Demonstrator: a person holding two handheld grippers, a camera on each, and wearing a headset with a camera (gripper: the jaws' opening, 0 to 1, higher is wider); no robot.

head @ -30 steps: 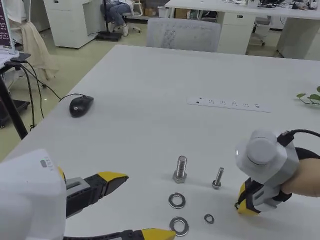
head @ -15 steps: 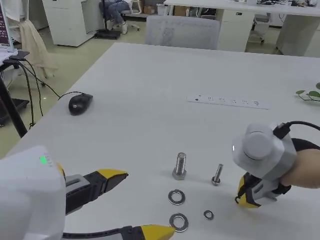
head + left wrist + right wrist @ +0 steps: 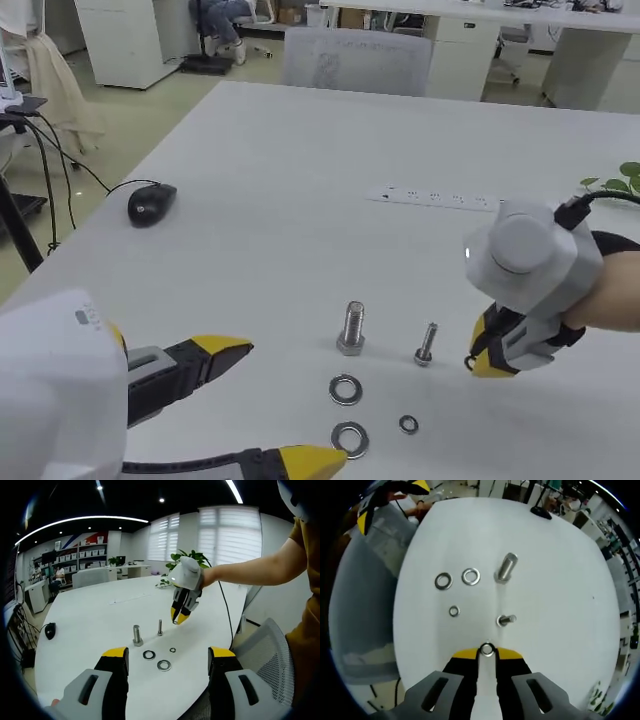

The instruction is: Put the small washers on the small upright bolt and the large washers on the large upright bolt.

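A large bolt (image 3: 351, 330) and a small bolt (image 3: 426, 344) stand upright on the white table (image 3: 270, 230). In front of them lie two large washers (image 3: 345, 389) (image 3: 349, 437) and one small washer (image 3: 408, 424). My right gripper (image 3: 485, 360) hangs just right of the small bolt, shut on another small washer (image 3: 487, 650) held at its yellow tips. Below it the right gripper view has the small bolt (image 3: 506, 620) and the large bolt (image 3: 506, 567). My left gripper (image 3: 275, 405) stands open at the near left, nothing between its fingers.
A black mouse (image 3: 151, 203) lies at the far left of the table. A white power strip (image 3: 440, 199) lies behind the bolts, and plant leaves (image 3: 615, 182) reach in at the right edge. A grey chair (image 3: 355, 60) stands beyond the far edge.
My right gripper has risen a little with the small washer and sits level with the small bolt's top. The left gripper has stayed put; the head camera shifted.
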